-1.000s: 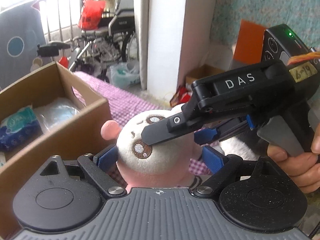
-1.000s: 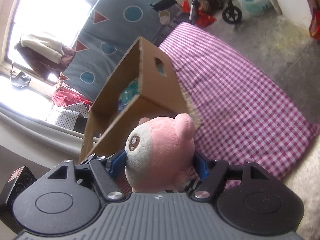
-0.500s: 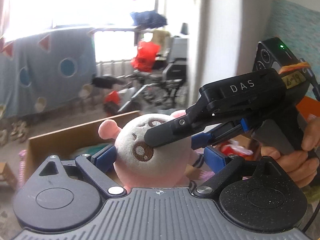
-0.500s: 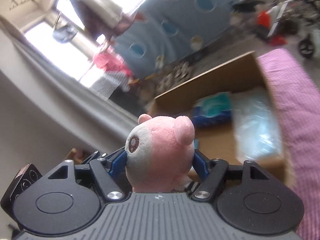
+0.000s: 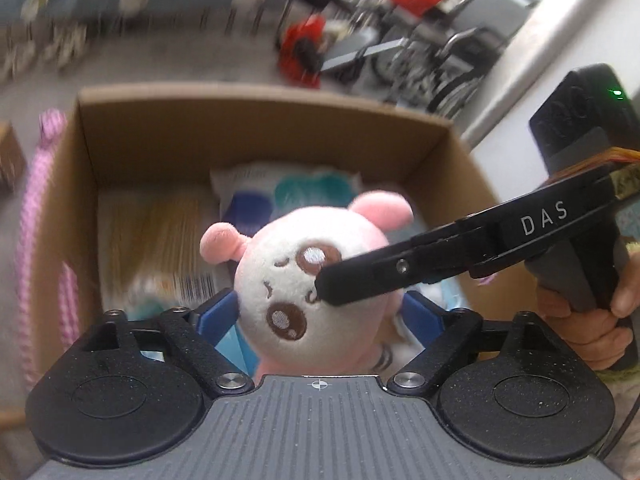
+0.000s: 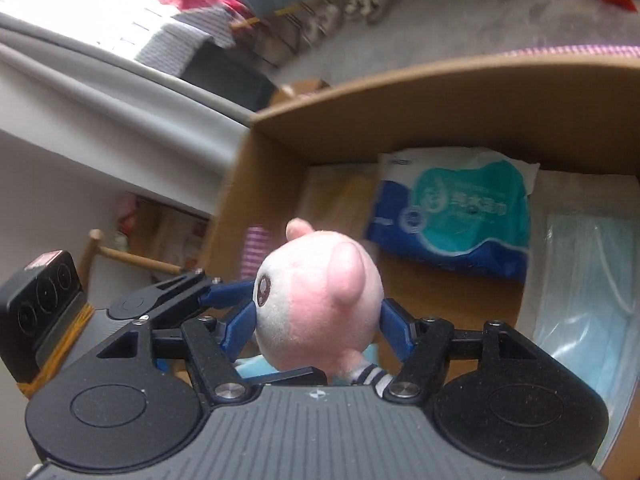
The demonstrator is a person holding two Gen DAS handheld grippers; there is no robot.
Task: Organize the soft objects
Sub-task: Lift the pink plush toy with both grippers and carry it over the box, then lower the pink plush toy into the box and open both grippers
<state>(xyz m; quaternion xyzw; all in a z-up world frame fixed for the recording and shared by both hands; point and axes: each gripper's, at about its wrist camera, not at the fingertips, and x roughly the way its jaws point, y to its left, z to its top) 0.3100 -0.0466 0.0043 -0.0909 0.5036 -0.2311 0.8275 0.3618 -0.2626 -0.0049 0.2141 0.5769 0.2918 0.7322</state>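
A pink and white plush toy [image 5: 304,276] hangs over an open cardboard box [image 5: 260,96]. My left gripper [image 5: 320,308] has its blue pads against both sides of the toy's head, and its jaws are closing. From the right, a black finger [image 5: 400,268] of my right gripper crosses the toy's face. In the right wrist view the plush toy [image 6: 320,300] sits between the pads of my right gripper [image 6: 316,328], which press on it and close a little. The left gripper's finger [image 6: 228,292] touches the toy near its eye.
Inside the box [image 6: 440,76] lie a blue and teal tissue pack [image 6: 460,216], a bag of face masks [image 6: 592,280] and a barcoded packet [image 5: 172,240]. A pink checked cloth [image 5: 30,220] lies beside the box. A wheelchair [image 5: 440,52] stands beyond it. A hand [image 5: 580,328] holds the right gripper.
Both grippers have carried the plush toy together from beside the box, above the checked cloth, to over the box's opening. They now tilt down into it.
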